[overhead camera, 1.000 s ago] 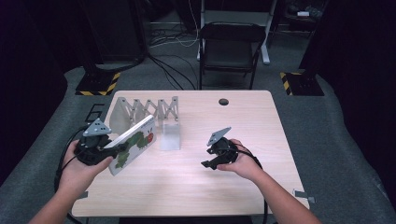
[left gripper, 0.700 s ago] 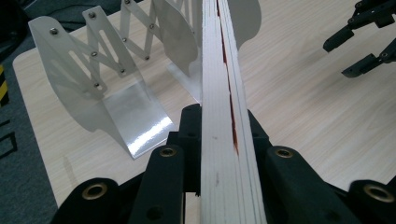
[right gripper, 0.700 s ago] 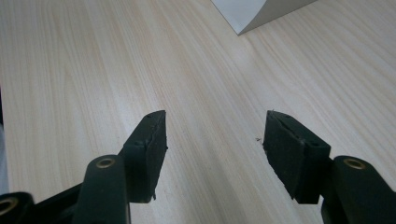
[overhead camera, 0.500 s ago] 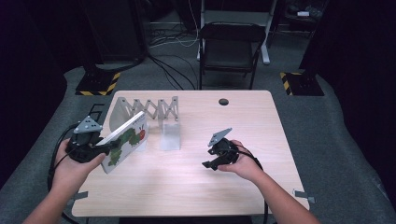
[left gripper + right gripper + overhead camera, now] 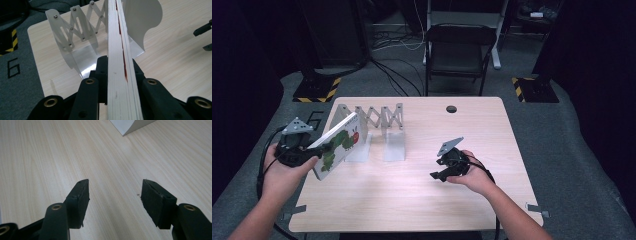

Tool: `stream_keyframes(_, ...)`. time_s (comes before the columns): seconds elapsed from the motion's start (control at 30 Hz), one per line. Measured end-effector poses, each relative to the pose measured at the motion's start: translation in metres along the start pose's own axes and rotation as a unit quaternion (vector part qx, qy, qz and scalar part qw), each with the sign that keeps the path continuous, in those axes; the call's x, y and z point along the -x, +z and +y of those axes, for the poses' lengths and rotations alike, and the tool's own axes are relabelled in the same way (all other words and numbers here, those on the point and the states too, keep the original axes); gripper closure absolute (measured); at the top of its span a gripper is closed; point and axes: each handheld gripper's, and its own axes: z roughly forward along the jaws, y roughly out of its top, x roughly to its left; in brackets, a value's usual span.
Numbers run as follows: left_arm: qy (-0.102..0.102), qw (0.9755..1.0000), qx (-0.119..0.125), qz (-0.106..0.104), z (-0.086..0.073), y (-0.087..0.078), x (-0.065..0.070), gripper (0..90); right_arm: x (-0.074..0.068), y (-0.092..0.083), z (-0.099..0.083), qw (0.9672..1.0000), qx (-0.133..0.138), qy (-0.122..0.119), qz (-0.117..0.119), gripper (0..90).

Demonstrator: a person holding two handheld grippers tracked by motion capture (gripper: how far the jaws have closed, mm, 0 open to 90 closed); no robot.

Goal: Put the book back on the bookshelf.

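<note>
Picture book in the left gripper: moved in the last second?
Yes. The picture book, clamped in the left gripper, has drifted left, off the white bookend toward the expandable rack's left end and the table edge.

Bright table (image 5: 412, 200), dark surroundings; soft, slightly blurred pictures.

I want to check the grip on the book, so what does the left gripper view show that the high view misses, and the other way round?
The left gripper view alone gives the book's white page edges with a red streak, pinched between the black jaws of the left gripper, plus the rivets on the expanding rack. The high view alone gives the book's cover with its green and red picture, the person's hands, the right gripper with nothing between its jaws, the chair and the floor beyond. Both show the book shut in the left gripper, held beside the rack on the wooden table.
</note>
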Motion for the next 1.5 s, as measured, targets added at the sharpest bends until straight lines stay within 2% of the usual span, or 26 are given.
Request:
stream_keyframes(0.17,-0.013,0.9998,0.003,0.013,0.0,0.003,-0.006,75.9,-0.001,0.005,-0.001,1.0,-0.004,0.007,0.0,39.4)
stream_keyframes(0.37,-0.024,0.9994,0.004,0.025,0.0,0.006,-0.011,75.9,0.001,0.009,0.0,1.0,-0.002,0.0,0.002,39.4)
stream_keyframes(0.43,-0.027,0.9993,0.002,0.028,0.001,0.006,-0.012,75.9,0.0,0.009,0.0,1.0,-0.005,0.006,-0.002,39.4)
stream_keyframes(0.57,-0.033,0.9987,0.005,0.039,0.001,0.007,-0.013,75.9,0.0,0.01,0.0,0.9999,-0.011,0.002,-0.009,39.4)
stream_keyframes(0.67,-0.037,0.9984,0.011,0.042,0.001,0.009,-0.014,76.0,0.0,0.011,-0.001,0.9999,-0.009,0.002,-0.009,39.5)
stream_keyframes(0.77,-0.039,0.9982,0.006,0.046,0.002,0.01,-0.014,75.9,0.0,0.012,-0.002,0.9999,-0.008,0.006,-0.011,39.5)
stream_keyframes(1.03,-0.049,0.9974,0.011,0.052,0.001,0.021,-0.016,75.9,-0.004,0.015,0.0,1.0,-0.002,-0.001,-0.007,39.7)
stream_keyframes(1.5,-0.068,0.9957,0.012,0.062,-0.003,0.041,-0.022,75.9,-0.007,0.017,-0.002,1.0,0.003,0.003,-0.006,39.7)
